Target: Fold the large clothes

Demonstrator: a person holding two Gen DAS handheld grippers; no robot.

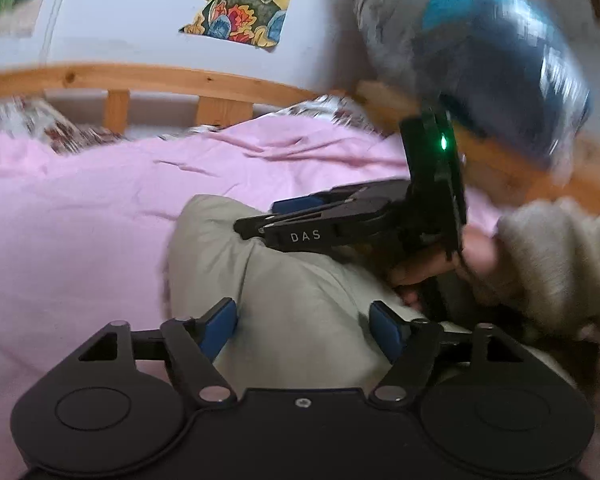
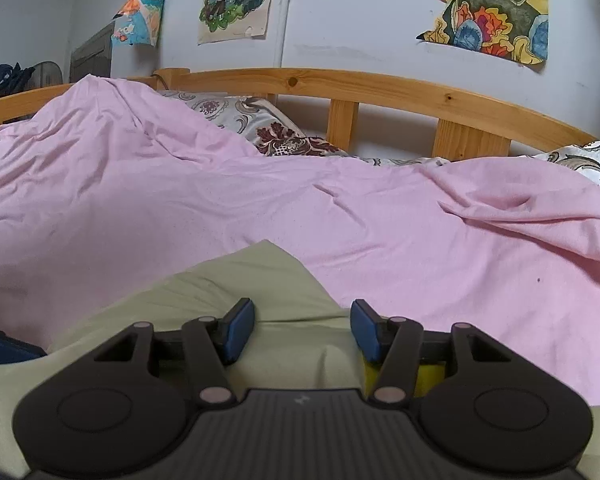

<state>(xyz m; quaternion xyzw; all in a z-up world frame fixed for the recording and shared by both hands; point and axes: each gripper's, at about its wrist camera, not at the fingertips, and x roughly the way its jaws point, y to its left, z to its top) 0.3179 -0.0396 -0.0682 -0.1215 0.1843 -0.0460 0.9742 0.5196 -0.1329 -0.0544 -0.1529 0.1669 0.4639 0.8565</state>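
Note:
A pale green-beige garment [image 1: 300, 292] lies bunched on the pink bed sheet [image 1: 80, 220]. My left gripper [image 1: 304, 326] is open, its blue pads on either side of a fold of the garment. My right gripper [image 1: 260, 222] shows in the left wrist view from the side, reaching left over the garment, held by a hand in a beige sleeve. In the right wrist view the right gripper [image 2: 302, 330] is open over the garment [image 2: 260, 280], whose corner points toward the pink sheet [image 2: 420, 240].
A wooden bed rail [image 2: 340, 84] runs along the far side, with patterned pillows [image 2: 260, 124] against it. Posters [image 2: 236, 0] hang on the white wall. A blurred blue-grey mass [image 1: 480, 48] fills the upper right of the left wrist view.

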